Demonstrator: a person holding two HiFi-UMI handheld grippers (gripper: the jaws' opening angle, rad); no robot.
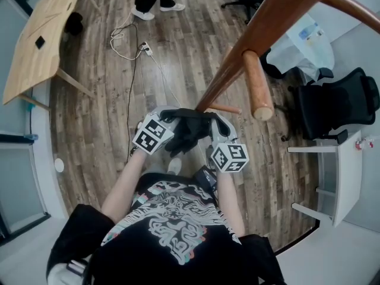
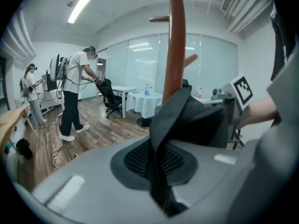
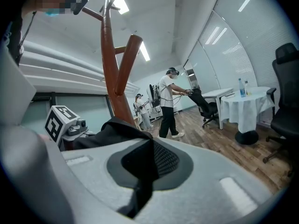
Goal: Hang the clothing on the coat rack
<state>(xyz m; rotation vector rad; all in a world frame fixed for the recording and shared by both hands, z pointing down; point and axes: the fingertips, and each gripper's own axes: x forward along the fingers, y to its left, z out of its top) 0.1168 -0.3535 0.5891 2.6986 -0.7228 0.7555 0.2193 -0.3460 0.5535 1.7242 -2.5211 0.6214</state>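
Note:
A black garment (image 1: 189,130) is bunched between my two grippers, held in front of my chest. My left gripper (image 1: 159,130) is shut on one edge of the fabric (image 2: 161,125), which runs up from between its jaws. My right gripper (image 1: 221,140) is shut on another edge of the black cloth (image 3: 140,169). The brown wooden coat rack pole (image 1: 279,16) slants down from the upper right to just behind the garment. A thick peg (image 1: 258,86) sticks out above my right gripper. The pole (image 2: 176,45) stands straight ahead of the left gripper, and its forked pegs (image 3: 122,64) rise above the right one.
A black office chair (image 1: 335,108) and a white desk (image 1: 332,177) stand at the right. A wooden table (image 1: 44,34) is at the upper left, with cables (image 1: 127,46) on the floor. A person (image 2: 74,94) stands further back by another chair, and a second person (image 2: 32,92) stands behind.

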